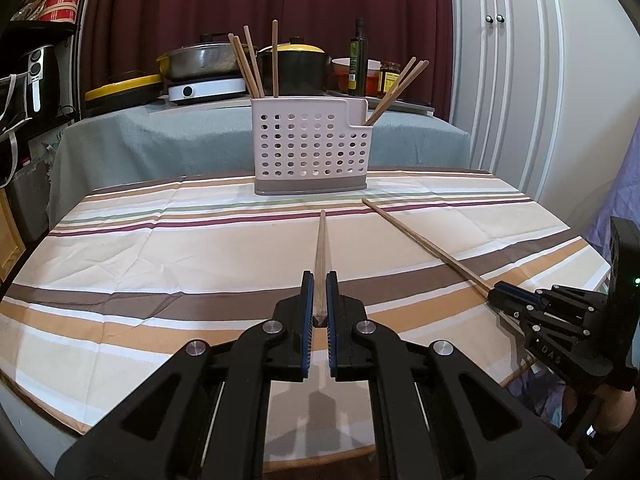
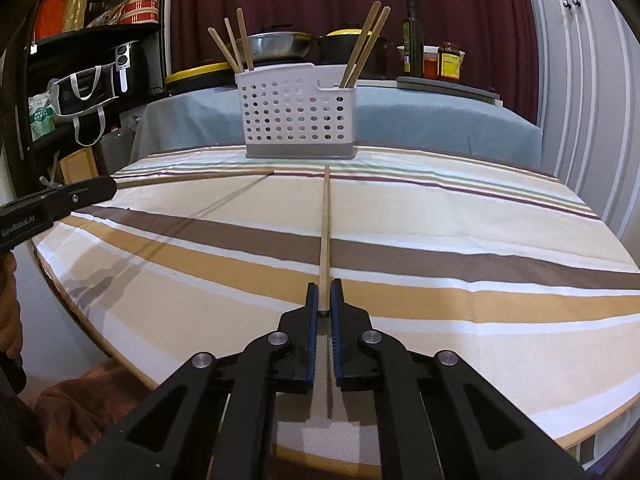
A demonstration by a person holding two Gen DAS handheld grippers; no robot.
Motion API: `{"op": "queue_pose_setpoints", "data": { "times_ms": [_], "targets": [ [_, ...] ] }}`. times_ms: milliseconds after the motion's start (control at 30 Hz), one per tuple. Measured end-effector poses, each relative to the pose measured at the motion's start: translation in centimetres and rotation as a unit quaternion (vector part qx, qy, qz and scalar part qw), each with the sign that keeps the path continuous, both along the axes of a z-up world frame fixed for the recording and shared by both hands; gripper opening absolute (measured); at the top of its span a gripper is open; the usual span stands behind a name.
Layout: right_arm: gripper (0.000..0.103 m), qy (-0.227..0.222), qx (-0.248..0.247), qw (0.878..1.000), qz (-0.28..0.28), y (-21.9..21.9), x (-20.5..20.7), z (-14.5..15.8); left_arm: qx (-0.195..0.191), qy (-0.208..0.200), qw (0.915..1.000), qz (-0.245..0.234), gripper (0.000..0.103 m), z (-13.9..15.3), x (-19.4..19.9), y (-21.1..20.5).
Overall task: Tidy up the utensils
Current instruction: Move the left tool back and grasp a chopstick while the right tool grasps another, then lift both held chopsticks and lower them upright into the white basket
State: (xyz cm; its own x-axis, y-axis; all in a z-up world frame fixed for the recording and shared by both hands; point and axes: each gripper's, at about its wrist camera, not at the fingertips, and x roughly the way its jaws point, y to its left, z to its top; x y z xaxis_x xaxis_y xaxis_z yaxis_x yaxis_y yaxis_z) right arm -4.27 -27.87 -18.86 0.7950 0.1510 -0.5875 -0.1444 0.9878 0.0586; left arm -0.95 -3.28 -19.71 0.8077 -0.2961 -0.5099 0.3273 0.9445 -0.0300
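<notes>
Both grippers are clenched: left gripper (image 1: 319, 296) grasps one chopstick (image 1: 321, 248), right gripper (image 2: 324, 300) another chopstick (image 2: 326, 220). Held at the very end, either could swing and miss the holder (image 1: 312, 144).

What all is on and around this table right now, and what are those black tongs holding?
Utensil caddy: one, white with grey base, far side of the table.
Chopsticks in caddy: about seven, wooden, standing in its left and right compartments.
Tablecloth: one, striped cream, brown and tan, over the table.
Pots: several, yellow-lidded and steel, on the grey-covered counter behind.
Oil bottle: one, dark, beside a jar on that counter.
Left chopstick: one, wooden, gripped at its near end.
Right chopstick: one, wooden, gripped at its near end.
Left tongs: black, blue pads, closed on the left chopstick.
Right tongs: black, blue pads, closed on the right chopstick.
</notes>
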Motion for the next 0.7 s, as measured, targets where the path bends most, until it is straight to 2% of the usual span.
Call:
{"op": "queue_pose_setpoints", "data": {
  "times_ms": [700],
  "targets": [
    [0.007, -0.037, -0.008, 0.999, -0.004, 0.3, -0.6, 2.3, -0.006, -0.006, 1.0000, 0.003, 0.006, 0.5, -0.2, 0.5]
  ]
}}
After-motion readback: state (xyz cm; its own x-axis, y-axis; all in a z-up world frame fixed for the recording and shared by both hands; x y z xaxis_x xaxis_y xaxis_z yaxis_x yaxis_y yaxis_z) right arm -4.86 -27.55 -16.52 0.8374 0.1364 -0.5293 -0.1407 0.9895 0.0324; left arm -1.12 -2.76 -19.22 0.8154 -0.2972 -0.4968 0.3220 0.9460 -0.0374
